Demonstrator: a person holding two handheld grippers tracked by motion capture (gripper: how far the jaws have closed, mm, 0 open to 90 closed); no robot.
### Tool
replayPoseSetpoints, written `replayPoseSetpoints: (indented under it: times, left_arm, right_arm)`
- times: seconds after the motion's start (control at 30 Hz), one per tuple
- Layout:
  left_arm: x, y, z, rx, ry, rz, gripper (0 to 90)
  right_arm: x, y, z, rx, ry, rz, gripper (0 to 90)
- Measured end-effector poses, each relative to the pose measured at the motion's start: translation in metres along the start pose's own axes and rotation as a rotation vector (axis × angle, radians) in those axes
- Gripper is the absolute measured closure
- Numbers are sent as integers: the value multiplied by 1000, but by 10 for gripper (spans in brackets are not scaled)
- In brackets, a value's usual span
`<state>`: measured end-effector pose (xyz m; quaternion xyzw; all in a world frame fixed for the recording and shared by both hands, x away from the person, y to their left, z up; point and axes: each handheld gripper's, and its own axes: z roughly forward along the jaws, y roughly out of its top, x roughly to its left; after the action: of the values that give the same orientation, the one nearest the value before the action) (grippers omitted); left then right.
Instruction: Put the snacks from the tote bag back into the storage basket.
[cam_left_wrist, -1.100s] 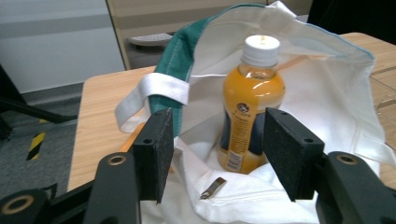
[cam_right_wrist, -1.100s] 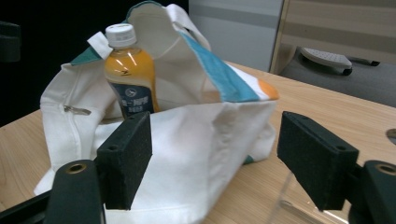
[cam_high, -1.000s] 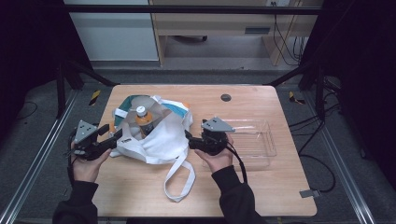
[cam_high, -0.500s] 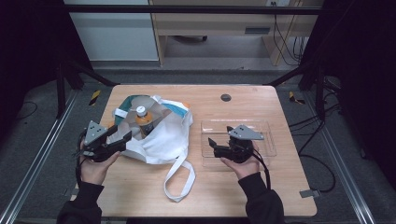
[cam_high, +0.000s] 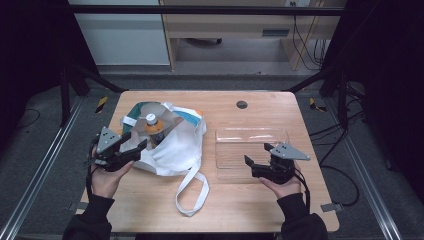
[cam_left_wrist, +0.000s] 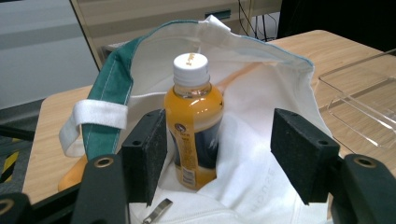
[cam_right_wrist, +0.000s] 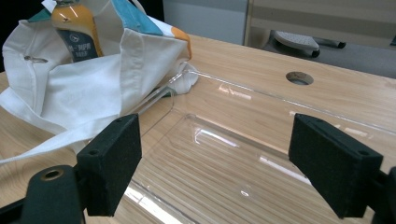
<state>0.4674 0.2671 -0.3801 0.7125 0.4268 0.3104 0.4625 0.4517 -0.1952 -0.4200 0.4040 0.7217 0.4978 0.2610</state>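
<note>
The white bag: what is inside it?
An orange drink bottle with a white cap stands upright in the white bag. Its base is sunk in the cloth, and the folds cover whatever else may lie deeper in the bag.

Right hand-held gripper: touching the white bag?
Apart. High view shows the right hand-held gripper over the clear tray, bare table between it and the white bag.

Bag rim around bottle, top open
</note>
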Motion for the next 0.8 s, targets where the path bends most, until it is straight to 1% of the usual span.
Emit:
replayPoseSetpoints:
  times: [0.1,0.23,0.37,0.43,0.53,0.63,0.8]
  left_arm:
    - [1,4,1,-11,3,-6,363]
    - [2,11,3,-17,12,0,363]
    - [3,17,6,-30,21,-7,363]
    - [4,20,8,-33,22,-10,363]
    - [5,21,14,-31,23,-17,362]
    - [5,22,22,-23,21,-20,362]
    - [4,23,34,-11,24,-21,362]
  right_arm:
    - [-4,-5,-5,0,-6,1,174]
    - [-10,-10,-11,6,-18,17,172]
    - [-16,-16,-15,15,-38,15,168]
    - [-17,-18,-18,13,-40,13,167]
    - [-19,-20,-23,8,-45,20,166]
    - [-21,-23,-27,9,-49,17,165]
    - [-21,-28,-30,27,-46,7,165]
